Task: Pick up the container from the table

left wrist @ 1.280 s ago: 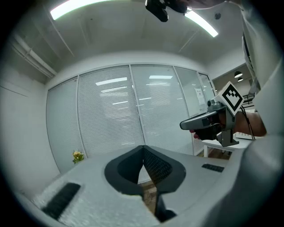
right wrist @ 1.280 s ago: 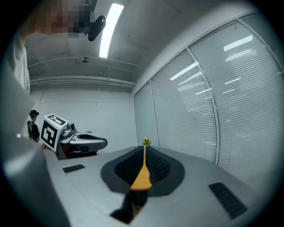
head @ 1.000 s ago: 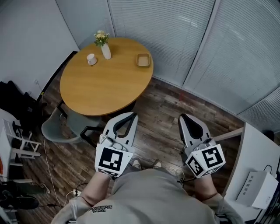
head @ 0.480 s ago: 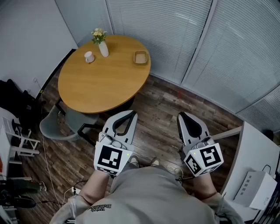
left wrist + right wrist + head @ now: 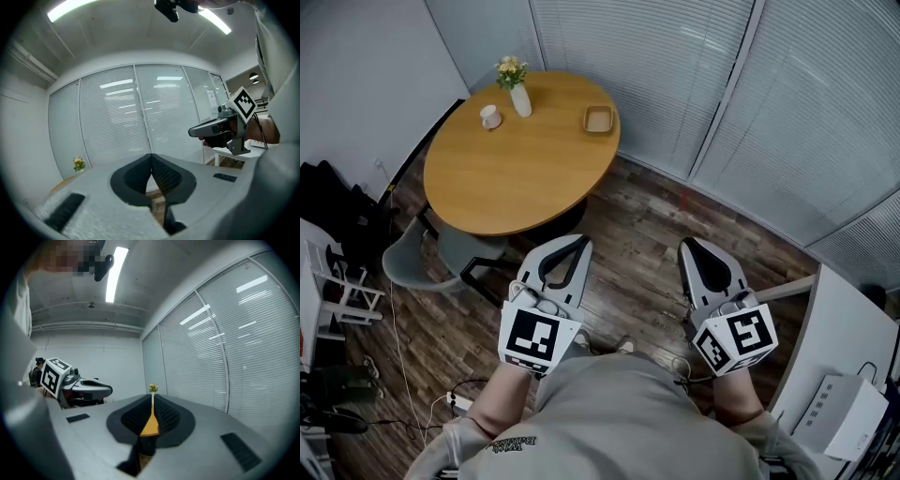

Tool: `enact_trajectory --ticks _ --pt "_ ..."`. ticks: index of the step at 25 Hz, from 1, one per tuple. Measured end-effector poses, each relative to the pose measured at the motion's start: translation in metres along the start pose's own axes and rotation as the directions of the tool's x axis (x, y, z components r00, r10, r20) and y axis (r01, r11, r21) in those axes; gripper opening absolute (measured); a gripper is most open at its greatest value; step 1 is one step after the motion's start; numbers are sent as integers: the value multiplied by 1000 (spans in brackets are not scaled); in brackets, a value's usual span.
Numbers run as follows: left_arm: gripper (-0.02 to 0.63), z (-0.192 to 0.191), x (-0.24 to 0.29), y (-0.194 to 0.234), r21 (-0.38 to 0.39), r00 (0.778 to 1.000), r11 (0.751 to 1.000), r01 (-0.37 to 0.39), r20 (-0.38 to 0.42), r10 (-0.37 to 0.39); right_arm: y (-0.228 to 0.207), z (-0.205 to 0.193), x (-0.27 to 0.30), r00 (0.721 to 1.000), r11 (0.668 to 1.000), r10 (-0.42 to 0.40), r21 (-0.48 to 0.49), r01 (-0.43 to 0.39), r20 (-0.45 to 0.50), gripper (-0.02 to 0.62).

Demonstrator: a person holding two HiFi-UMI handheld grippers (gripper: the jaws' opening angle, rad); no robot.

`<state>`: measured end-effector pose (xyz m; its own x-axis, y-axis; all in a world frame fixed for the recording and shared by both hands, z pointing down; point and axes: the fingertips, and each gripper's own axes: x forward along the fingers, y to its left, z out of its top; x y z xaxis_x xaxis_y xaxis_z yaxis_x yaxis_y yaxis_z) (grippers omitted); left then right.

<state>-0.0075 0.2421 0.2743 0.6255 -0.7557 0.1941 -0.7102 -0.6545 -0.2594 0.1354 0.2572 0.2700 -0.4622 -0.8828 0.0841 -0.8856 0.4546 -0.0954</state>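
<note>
1. Container (image 5: 599,119), a small tan tray, sits on the round wooden worktop (image 5: 516,178), out toward its far right edge, with nothing touching it.
2. Over on the far left of that worktop there's a white cup (image 5: 490,116), and just beside it a white vase (image 5: 521,98) with flowers. Both are well apart from the container.
3. Left hand-held gripper (image 5: 583,241) is held low, close to the person's body and above the wood floor (image 5: 637,220). Its own view shows the jaws pressed together tip to tip, with nothing between them.
4. Right hand-held gripper (image 5: 686,244) is level with it, a gap between the two. Its jaws are drawn together as well, leaving only a thin slit. Through that slit the worktop and the vase show far off, and nothing is gripped.
5. Both hand-held grippers point toward the worktop and are well short of it.
6. A grey chair (image 5: 422,267) is at the worktop's near left edge.
</note>
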Motion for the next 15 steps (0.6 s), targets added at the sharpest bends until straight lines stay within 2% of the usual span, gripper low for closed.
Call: enact_trajectory --ticks 15 --pt "20 3 10 -31 20 998 998 -59 -9 59 -33 -8 -22 999 999 37 -4 -36 20 37"
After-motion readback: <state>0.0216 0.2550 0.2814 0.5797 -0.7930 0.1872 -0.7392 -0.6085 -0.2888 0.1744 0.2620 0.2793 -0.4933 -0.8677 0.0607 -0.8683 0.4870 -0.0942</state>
